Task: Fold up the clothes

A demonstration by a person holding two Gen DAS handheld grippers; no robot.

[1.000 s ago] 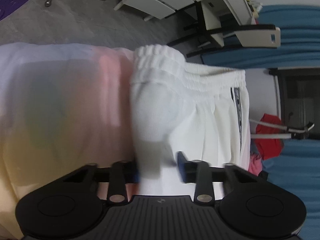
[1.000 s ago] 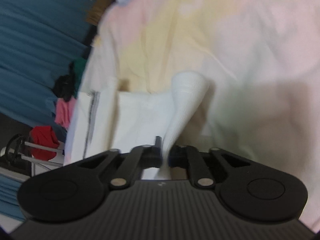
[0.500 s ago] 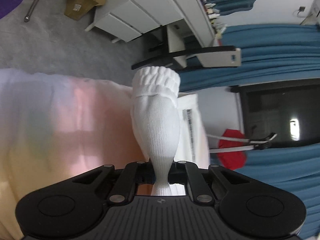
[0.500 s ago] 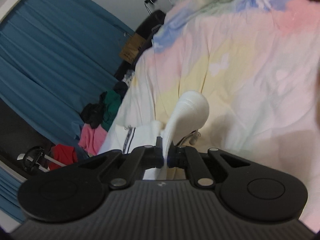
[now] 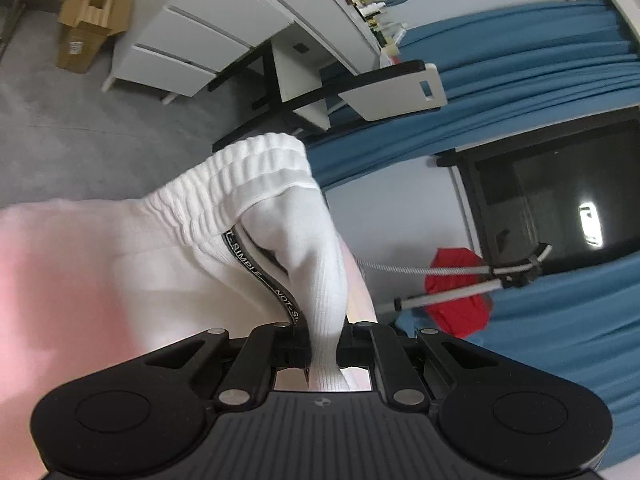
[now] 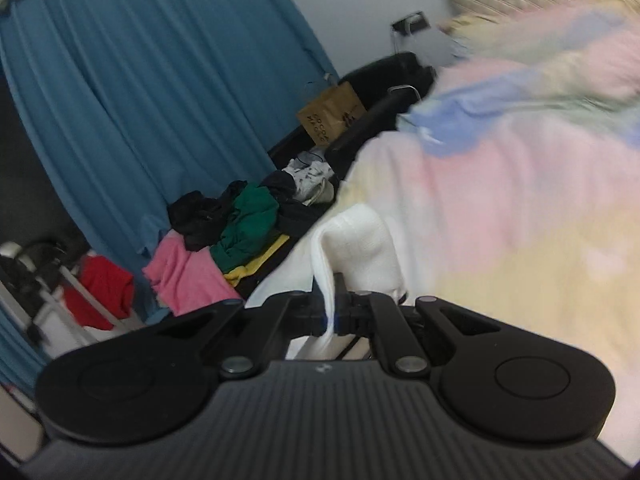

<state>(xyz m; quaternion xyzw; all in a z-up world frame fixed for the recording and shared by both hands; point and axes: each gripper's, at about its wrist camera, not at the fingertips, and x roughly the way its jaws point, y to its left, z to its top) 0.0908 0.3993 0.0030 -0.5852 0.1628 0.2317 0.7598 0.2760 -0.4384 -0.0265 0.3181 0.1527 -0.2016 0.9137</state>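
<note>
White knit shorts [image 5: 276, 200] with a ribbed elastic waistband and a black lettered side stripe [image 5: 260, 272] hang lifted above a pastel bed cover [image 5: 60, 280]. My left gripper [image 5: 322, 354] is shut on a bunched fold of the fabric just below the waistband. In the right wrist view the same white shorts [image 6: 360, 240] rise in a fold from my right gripper [image 6: 334, 318], which is shut on a thin edge of the cloth. The rest of the garment is hidden below both grippers.
A pile of coloured clothes [image 6: 224, 236] lies beside the bed cover [image 6: 520, 208], against blue curtains [image 6: 140, 100]. A white drawer unit [image 5: 192, 40], a chair [image 5: 360, 80], a cardboard box [image 5: 86, 28], a dark window [image 5: 552, 196] and a red garment on a metal rack [image 5: 456, 292] stand around.
Both grippers have risen with the shorts, views tilting from the bed cover toward the room. The left gripper, open a second ago, has shut on the waistband area, which now hangs unfolded wider.
</note>
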